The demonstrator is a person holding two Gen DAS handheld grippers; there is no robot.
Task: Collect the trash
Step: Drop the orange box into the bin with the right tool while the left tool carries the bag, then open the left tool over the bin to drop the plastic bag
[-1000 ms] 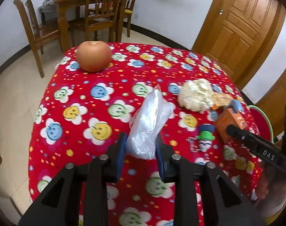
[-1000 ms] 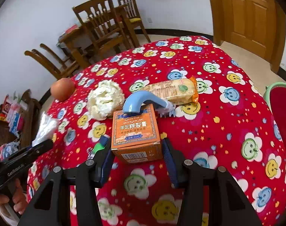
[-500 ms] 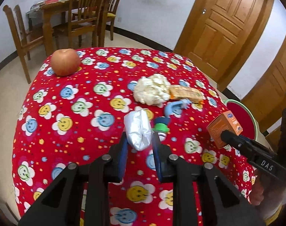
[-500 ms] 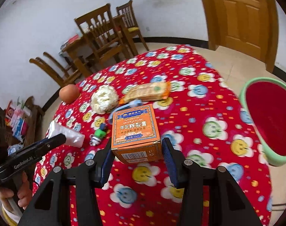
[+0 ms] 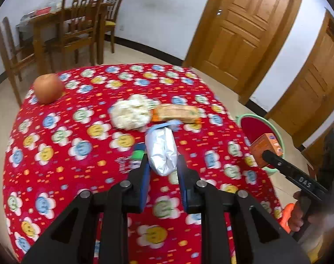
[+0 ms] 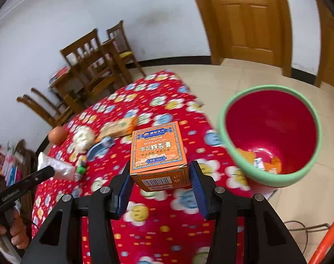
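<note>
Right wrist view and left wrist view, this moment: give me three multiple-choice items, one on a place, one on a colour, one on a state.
1. Where does the apple lie?
A in the bin
B on the tablecloth
C on a chair

2. What colour is the bin's inside?
A red
B blue
C white

3. What is the right gripper doing?
A hanging open
B gripping the orange box
C gripping the apple

Answers: 1 B, it sits near the cloth's far corner. 2 A, red inside, green rim. 3 B, the pads press the box's sides.

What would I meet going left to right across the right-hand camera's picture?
Apple → white crumpled wad → orange box in the right gripper → red bin with green rim.
</note>
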